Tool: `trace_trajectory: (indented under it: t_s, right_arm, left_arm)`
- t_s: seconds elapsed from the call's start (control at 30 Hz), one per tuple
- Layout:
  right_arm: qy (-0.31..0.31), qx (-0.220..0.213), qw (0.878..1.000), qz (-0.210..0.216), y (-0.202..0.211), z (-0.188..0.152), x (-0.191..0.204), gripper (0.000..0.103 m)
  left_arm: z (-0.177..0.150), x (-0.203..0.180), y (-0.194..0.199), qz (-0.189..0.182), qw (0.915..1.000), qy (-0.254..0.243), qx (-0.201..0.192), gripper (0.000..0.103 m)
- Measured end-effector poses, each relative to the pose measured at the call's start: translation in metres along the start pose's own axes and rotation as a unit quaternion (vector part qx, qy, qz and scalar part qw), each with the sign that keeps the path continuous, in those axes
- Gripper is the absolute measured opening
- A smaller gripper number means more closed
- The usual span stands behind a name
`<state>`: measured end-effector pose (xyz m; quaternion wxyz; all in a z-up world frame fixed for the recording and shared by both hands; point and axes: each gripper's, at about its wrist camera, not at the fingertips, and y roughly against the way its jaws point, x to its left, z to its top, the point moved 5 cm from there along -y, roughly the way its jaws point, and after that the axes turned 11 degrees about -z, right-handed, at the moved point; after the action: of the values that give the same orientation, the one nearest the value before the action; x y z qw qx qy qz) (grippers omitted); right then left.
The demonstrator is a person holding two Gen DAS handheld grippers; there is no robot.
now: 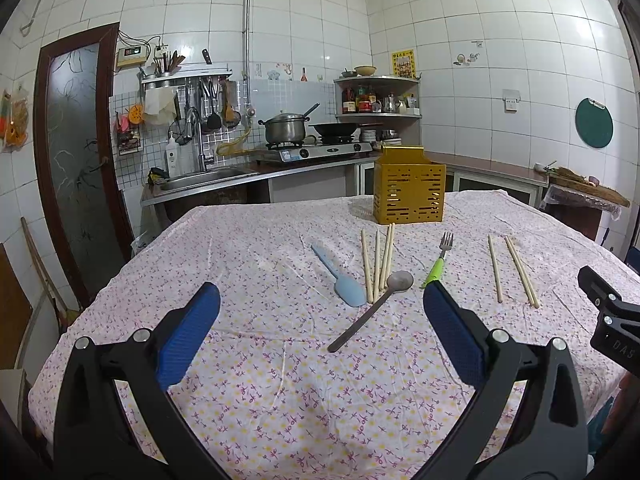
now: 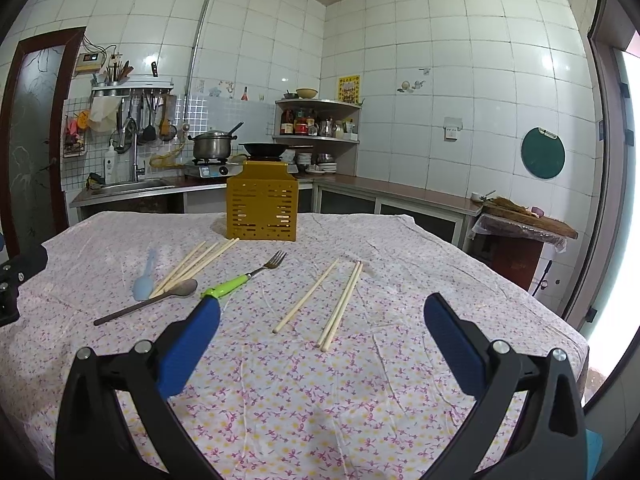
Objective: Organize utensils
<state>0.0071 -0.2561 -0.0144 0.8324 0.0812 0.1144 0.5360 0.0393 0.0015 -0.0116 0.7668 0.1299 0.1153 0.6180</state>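
A yellow perforated utensil holder [image 1: 409, 190] [image 2: 262, 207] stands at the far middle of the flowered tablecloth. In front of it lie several chopsticks [image 1: 378, 262] [image 2: 196, 266], a light blue spatula [image 1: 340, 278] [image 2: 145, 278], a metal spoon [image 1: 374, 306] [image 2: 152, 300] and a green-handled fork [image 1: 439, 260] [image 2: 244, 278]. Three more chopsticks [image 1: 512, 268] [image 2: 320, 300] lie to the right. My left gripper [image 1: 320, 308] is open and empty, hovering above the near end of the spoon. My right gripper [image 2: 320, 320] is open and empty, near the right chopsticks.
The table [image 1: 280, 400] [image 2: 440, 264] is covered by a pink flowered cloth. Behind it run a kitchen counter with a sink [image 1: 208, 178], a stove with a pot [image 1: 285, 128] and a wok [image 1: 334, 128]. The right gripper's body [image 1: 612, 312] shows at the left view's right edge.
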Motion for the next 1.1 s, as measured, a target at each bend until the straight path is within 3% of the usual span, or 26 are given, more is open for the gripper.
trace_trajectory:
  t_s: [1.1]
  right_arm:
    - [-0.007,-0.003,1.000,-0.009,-0.0032,-0.0011,-0.0027,0.099]
  left_arm:
    - [0.0020,-0.0005,-0.0040,0.002,1.0000,-0.005,-0.004,0.098]
